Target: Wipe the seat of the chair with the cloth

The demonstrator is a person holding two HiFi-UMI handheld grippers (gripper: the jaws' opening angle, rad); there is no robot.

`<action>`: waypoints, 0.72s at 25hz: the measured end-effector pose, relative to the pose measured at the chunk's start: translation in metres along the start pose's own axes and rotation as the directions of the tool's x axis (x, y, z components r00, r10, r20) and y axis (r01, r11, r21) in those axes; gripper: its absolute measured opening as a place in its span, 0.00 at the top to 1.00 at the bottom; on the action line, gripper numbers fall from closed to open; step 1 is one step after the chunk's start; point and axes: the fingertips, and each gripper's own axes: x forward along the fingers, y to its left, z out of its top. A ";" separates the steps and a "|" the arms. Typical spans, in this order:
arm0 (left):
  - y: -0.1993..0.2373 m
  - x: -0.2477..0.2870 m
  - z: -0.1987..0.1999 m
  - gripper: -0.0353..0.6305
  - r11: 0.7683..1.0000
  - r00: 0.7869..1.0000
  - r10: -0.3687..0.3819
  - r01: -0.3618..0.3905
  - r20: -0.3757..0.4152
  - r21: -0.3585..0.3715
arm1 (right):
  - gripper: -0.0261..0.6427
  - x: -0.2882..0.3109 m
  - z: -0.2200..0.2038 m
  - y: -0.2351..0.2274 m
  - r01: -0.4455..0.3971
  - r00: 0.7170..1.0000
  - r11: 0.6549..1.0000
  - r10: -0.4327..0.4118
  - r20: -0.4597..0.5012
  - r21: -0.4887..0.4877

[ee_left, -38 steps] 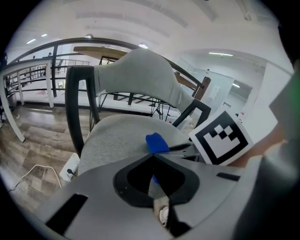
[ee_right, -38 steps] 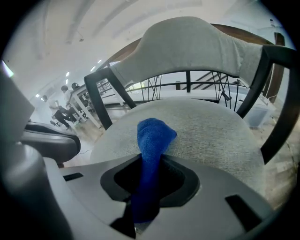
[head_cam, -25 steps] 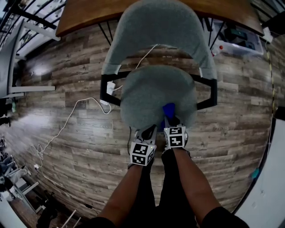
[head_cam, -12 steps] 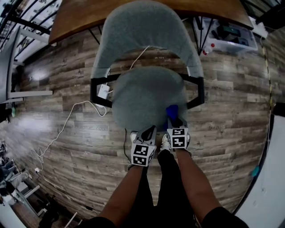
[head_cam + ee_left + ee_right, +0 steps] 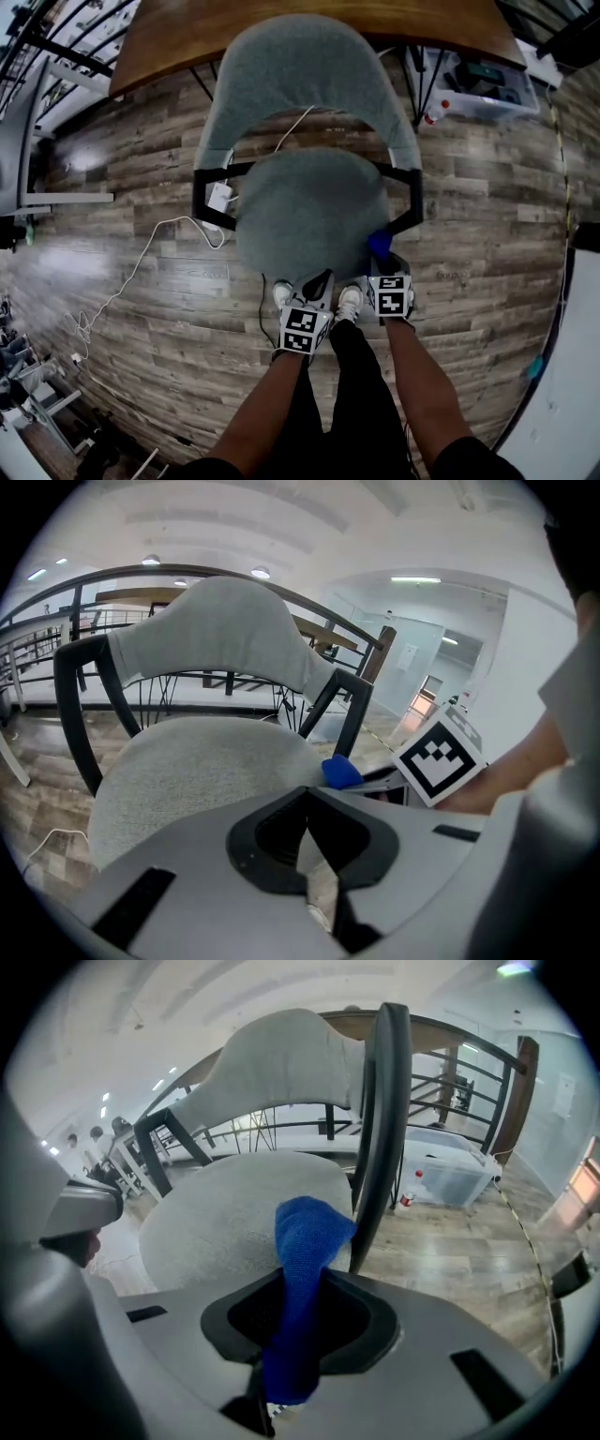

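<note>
Currently right tongs (image 5: 381, 262) clamp blue cloth (image 5: 379, 245) at front-right edge of seat (image 5: 309, 211); rest spreads ahead-left. Left tongs (image 5: 317, 281) closed, empty, at front edge.

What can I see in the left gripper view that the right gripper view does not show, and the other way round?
Only the left gripper view: the left tool, jaws together with nothing between them, and the other tool's marker cube.
Only the right gripper view: the right tool shut on the cloth, plus a plastic box and a bottle on the floor.
Both: the grey seat, the backrest, the black frame and the blue cloth.
</note>
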 end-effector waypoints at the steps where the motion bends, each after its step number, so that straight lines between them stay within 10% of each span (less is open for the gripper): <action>1: 0.000 -0.002 0.002 0.94 1.000 1.000 0.002 -0.002 0.005 -0.003 | 0.82 -0.006 0.004 0.001 -0.003 1.000 1.000 0.003 0.015 -0.010; 18: 0.005 -0.130 0.162 0.94 0.999 0.967 0.025 -0.035 0.253 0.035 | 0.81 -0.208 0.182 0.095 -0.046 0.890 0.986 0.114 0.442 -0.162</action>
